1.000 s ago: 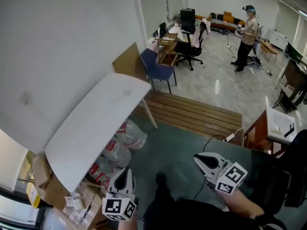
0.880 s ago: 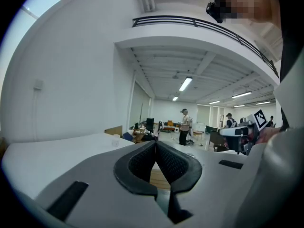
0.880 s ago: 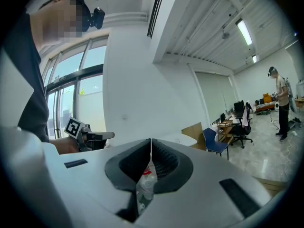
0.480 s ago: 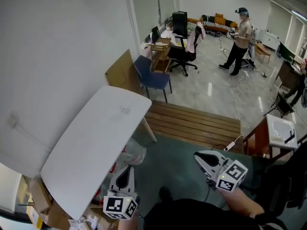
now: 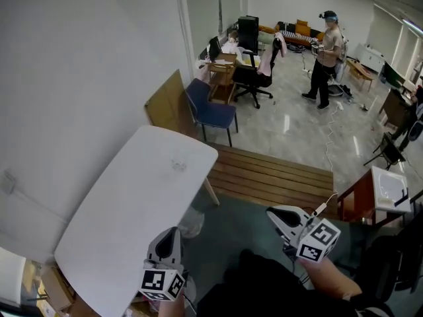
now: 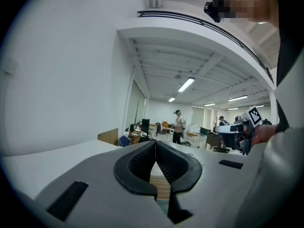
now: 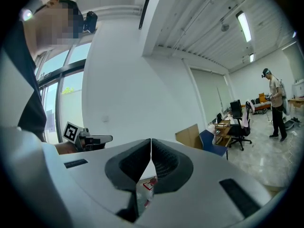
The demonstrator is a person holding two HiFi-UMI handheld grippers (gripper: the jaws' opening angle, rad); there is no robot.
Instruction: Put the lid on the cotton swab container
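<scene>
While held near the white table point(image 5: 132, 210), left gripper point(image 5: 170, 235) jaws together, right gripper point(image 5: 273, 216) jaws together, both empty

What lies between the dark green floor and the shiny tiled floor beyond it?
A slatted wooden platform spans that stretch, as the head view shows.

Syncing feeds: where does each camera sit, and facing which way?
Head view: on the head, facing down at the white table; left gripper, right gripper show.
Left gripper view: along its shut jaws, across the room; right hand shows.
Right gripper view: along its shut jaws, toward the wall; shirt shows.
All share the standing person.
</scene>
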